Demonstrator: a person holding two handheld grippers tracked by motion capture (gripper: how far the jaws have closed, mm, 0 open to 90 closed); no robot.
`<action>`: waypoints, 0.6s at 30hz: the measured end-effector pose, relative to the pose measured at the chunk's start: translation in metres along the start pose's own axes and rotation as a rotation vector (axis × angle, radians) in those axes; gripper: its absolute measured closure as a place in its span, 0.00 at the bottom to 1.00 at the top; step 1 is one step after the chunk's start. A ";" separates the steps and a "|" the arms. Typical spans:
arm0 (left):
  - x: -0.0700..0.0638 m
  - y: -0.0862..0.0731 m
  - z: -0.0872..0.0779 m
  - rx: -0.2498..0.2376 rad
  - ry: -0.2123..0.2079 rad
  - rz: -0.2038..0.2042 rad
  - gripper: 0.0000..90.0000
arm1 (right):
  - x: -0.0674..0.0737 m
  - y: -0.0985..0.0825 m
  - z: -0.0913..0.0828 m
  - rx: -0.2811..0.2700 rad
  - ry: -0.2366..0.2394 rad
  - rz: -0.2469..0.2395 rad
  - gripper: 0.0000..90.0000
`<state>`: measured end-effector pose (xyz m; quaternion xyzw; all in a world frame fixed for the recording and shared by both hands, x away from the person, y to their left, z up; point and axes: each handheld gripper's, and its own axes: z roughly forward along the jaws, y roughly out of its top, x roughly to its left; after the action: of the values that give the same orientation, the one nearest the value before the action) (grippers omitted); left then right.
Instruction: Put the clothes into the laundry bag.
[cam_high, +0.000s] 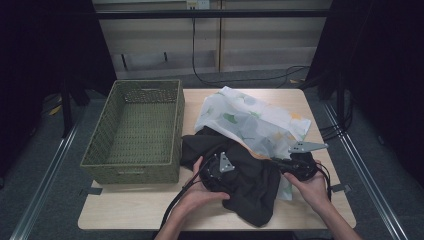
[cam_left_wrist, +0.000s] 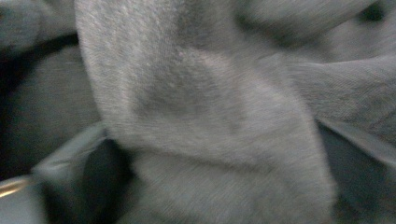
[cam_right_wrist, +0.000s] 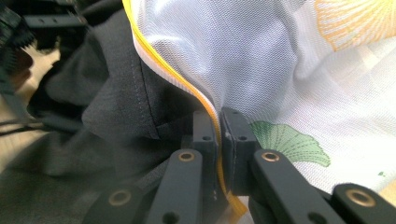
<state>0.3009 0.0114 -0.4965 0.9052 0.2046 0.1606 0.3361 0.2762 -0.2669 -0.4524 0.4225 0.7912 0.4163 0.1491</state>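
right gripper (cam_right_wrist: 218, 135): white cloth (cam_right_wrist: 289, 70) is pinched at its yellow edge | left gripper (cam_high: 220, 172): opened, pushed into dark cloth (cam_high: 250, 180) at 9 o'clock

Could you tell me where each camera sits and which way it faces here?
High view: above the person's side, looking forward and down on the table; both hands show.
Left gripper view: rides the left gripper, pressed against the dark garment.
Right gripper view: looks along the right gripper, shut on the white printed cloth.
All three show the dark garment.
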 end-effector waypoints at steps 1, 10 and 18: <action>0.001 0.000 -0.001 -0.001 0.007 -0.006 0.14 | 0.000 0.000 0.000 -0.003 -0.002 0.003 0.95; 0.018 -0.008 -0.005 -0.102 0.123 -0.124 0.72 | 0.001 0.004 -0.003 -0.046 0.046 0.041 0.91; 0.040 -0.009 -0.018 -0.210 0.054 -0.288 0.77 | 0.008 0.008 -0.008 -0.064 0.075 0.029 0.98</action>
<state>0.3256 0.0468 -0.4829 0.8220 0.3230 0.1554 0.4425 0.2718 -0.2624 -0.4404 0.4129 0.7762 0.4592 0.1267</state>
